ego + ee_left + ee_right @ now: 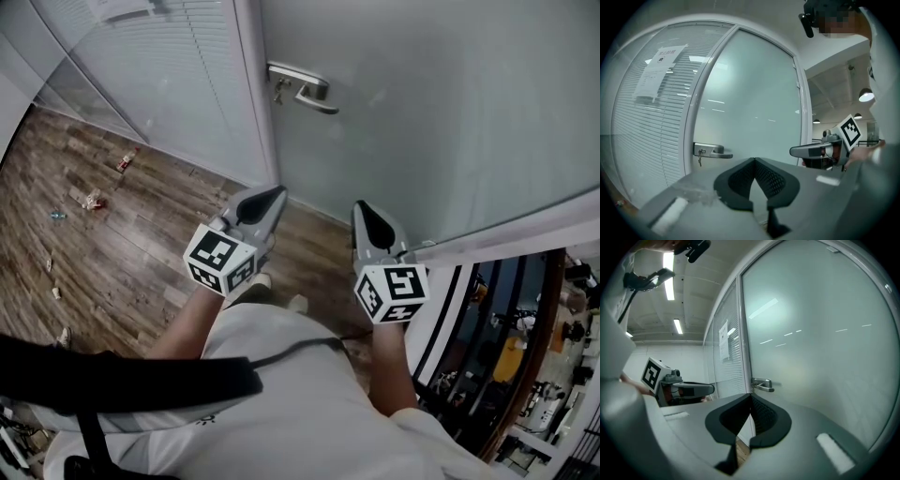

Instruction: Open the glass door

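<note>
1. The frosted glass door (422,122) fills the far right of the head view and is shut against its white frame (255,94).
2. Left of the frame stands a glass panel with blinds (169,66), and a paper notice (658,70) is stuck on it.
3. A wooden floor (141,253) runs along the near left, with small scraps (92,199) scattered on it.
4. The left gripper (275,195) is held level, near the door. Its jaws are closed tip to tip with nothing between them, and they touch nothing.
5. The right gripper (365,209) is just beside it on the right. Its jaws are also pressed together and empty, and they are clear of the glass.
6. The metal lever handle (305,89) sits at the door's left edge, farther off than both grippers and apart from them.
7. A small key (699,161) hangs below the handle plate.
</note>
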Motion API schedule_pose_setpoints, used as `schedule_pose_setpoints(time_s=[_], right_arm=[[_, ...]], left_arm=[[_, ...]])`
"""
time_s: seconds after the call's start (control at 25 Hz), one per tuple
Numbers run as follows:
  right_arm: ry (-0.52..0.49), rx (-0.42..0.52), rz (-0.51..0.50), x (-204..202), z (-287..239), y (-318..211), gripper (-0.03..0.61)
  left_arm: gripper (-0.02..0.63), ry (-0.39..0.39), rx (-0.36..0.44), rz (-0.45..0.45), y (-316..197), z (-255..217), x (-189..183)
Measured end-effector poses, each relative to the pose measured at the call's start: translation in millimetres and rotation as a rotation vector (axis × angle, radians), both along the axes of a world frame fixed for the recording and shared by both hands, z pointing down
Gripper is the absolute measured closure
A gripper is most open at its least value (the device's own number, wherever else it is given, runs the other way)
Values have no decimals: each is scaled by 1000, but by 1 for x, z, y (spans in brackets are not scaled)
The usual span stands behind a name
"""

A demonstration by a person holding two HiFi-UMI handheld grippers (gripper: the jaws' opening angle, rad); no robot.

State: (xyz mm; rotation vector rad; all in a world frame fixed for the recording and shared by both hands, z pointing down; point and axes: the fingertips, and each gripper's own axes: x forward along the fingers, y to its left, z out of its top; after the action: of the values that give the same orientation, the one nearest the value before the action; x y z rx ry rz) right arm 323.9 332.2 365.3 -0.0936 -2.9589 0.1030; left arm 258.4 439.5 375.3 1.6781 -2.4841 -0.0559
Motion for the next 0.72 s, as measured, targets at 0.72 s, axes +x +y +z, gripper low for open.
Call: schedule_pose_setpoints(time_s=[0.72], right_arm=[[18,74,49,-88,1,-2,569]], left_arm=[[609,-9,21,81,-13,6,-86]])
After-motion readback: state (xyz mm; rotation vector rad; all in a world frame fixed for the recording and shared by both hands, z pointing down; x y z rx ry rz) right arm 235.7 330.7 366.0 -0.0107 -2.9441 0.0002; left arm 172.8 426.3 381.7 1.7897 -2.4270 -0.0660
